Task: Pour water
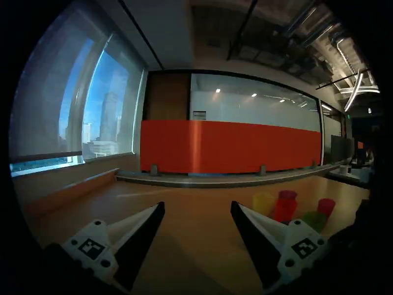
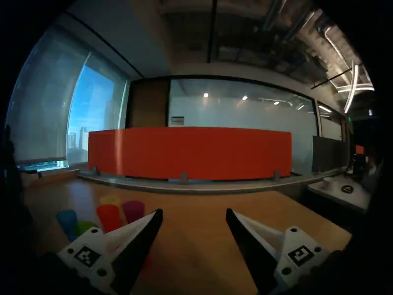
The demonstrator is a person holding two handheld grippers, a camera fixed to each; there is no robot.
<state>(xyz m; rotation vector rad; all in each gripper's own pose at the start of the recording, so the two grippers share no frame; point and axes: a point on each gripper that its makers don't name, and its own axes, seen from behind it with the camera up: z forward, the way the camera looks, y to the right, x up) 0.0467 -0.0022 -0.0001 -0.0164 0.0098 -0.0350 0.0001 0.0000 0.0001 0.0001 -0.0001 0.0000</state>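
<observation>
A cluster of plastic cups stands on the wooden table. In the left gripper view I see a yellow cup [image 1: 263, 203], a red cup [image 1: 285, 205], a green cup [image 1: 314, 220] and a pink-red cup [image 1: 326, 206], to the right of my left gripper [image 1: 197, 209], which is open with nothing between its fingers. In the right gripper view the cups stand at lower left: a blue cup [image 2: 67, 220], a green cup [image 2: 84, 227], a red cup [image 2: 109, 217], a purple cup [image 2: 133, 210] and a yellow cup [image 2: 109, 200]. My right gripper [image 2: 194, 215] is open and holds nothing, with the cups just left of its left finger.
The wooden table [image 2: 206, 216] runs back to an orange divider panel [image 1: 231, 146] with a grey rail under it. A window [image 1: 98, 118] is at the left. A neighbouring desk [image 2: 344, 189] with small objects lies at the right.
</observation>
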